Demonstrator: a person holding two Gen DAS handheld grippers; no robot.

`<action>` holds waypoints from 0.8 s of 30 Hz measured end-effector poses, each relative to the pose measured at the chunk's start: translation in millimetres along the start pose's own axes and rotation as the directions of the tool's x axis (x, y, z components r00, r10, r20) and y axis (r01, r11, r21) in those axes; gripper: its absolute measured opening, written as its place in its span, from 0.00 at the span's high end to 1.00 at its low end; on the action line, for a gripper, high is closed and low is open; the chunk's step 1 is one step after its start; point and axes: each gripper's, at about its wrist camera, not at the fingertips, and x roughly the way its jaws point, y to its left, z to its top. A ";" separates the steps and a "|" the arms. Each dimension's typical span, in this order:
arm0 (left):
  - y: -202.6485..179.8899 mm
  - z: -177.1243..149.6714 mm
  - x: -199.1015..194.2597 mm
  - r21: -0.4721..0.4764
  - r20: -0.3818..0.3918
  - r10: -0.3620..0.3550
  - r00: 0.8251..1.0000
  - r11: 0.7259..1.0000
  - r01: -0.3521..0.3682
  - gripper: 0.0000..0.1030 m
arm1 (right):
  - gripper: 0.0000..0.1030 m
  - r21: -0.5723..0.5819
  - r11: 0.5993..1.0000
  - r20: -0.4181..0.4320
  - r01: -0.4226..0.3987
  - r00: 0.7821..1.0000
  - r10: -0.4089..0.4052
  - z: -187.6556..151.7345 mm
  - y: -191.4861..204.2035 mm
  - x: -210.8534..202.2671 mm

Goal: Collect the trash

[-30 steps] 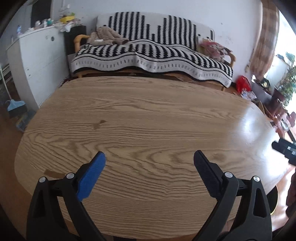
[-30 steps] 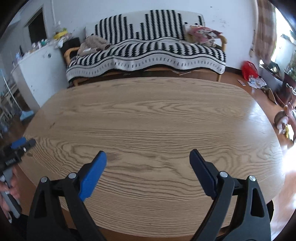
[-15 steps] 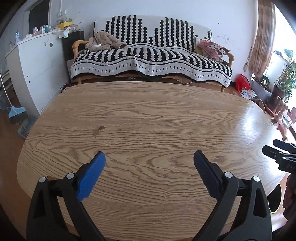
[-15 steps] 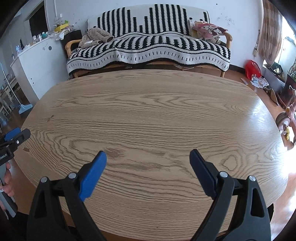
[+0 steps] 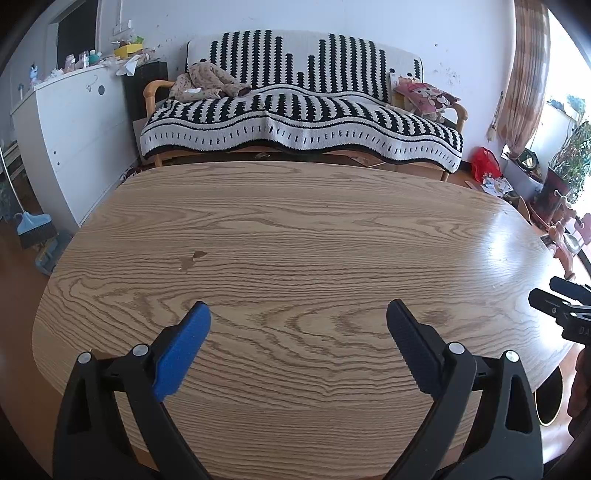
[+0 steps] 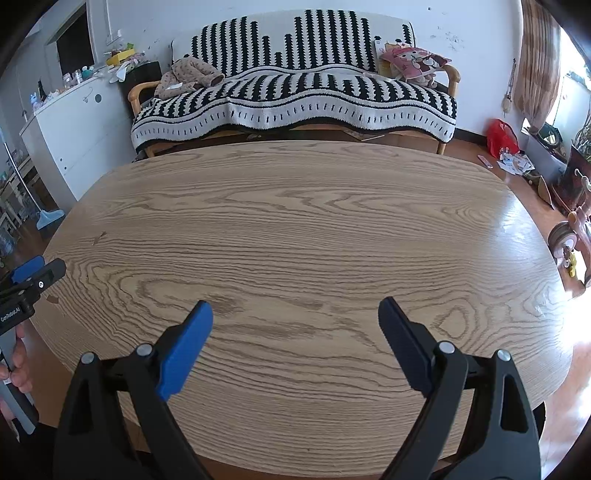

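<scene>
Both the left gripper point(image 5: 297, 317) and right gripper point(image 6: 293, 315) hover with jaws released over a bare bench point(image 5: 295, 229), so the next move is probably finding trash.

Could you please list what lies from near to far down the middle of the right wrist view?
Right claw → wooden table → sofa with striped blanket → white wall.
</scene>
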 end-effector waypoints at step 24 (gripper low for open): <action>-0.7 1.2 -0.2 0.003 -0.001 0.002 1.000 1.000 -0.002 0.09 | 0.15 -0.008 1.000 0.007 -0.003 1.000 0.003 -0.5 2.5 -5.3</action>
